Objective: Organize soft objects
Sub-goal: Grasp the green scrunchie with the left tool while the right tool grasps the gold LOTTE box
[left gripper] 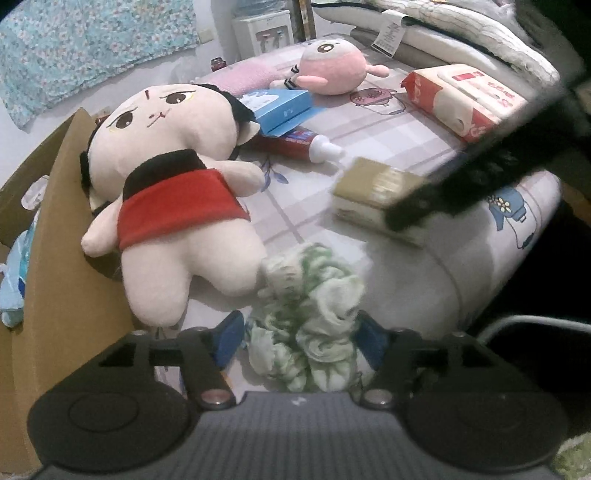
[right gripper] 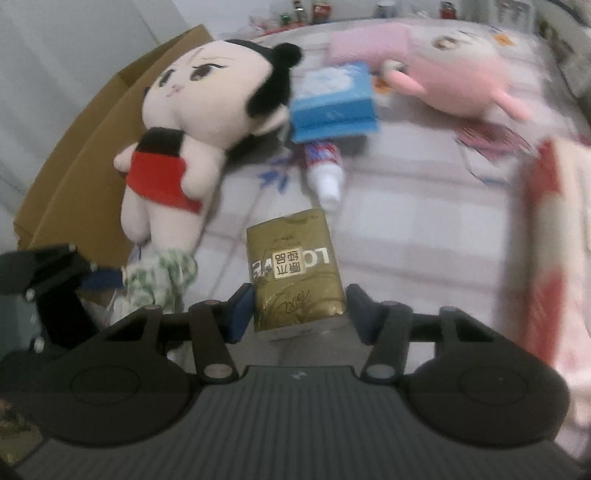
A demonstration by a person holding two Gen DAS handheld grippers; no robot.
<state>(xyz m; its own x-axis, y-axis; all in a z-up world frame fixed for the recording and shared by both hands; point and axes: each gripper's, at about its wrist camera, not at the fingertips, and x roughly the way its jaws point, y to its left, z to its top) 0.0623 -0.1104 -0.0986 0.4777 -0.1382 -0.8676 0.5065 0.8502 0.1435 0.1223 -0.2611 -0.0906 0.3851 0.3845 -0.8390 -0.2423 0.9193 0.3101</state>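
My left gripper point(left gripper: 301, 338) is shut on a crumpled green-and-white cloth point(left gripper: 314, 325), held at the near edge of the bed; the cloth also shows in the right wrist view point(right gripper: 159, 275). A cream doll in a red dress point(left gripper: 173, 188) lies just beyond it, against the cardboard box point(left gripper: 55, 221). My right gripper point(right gripper: 301, 310) is open, its blue pads on either side of a gold tissue pack point(right gripper: 295, 269); I cannot tell whether they touch it. A pink round plush point(left gripper: 332, 68) lies at the far side of the bed.
On the checked bed sheet point(right gripper: 424, 229) lie a blue box point(right gripper: 332, 101), a toothpaste tube point(right gripper: 325, 170) and a red-and-white wipes pack point(left gripper: 461, 96). A pink pillow point(left gripper: 243, 75) and grey bedding point(left gripper: 461, 26) lie at the back. A blue soft toy point(left gripper: 14, 273) sits in the box.
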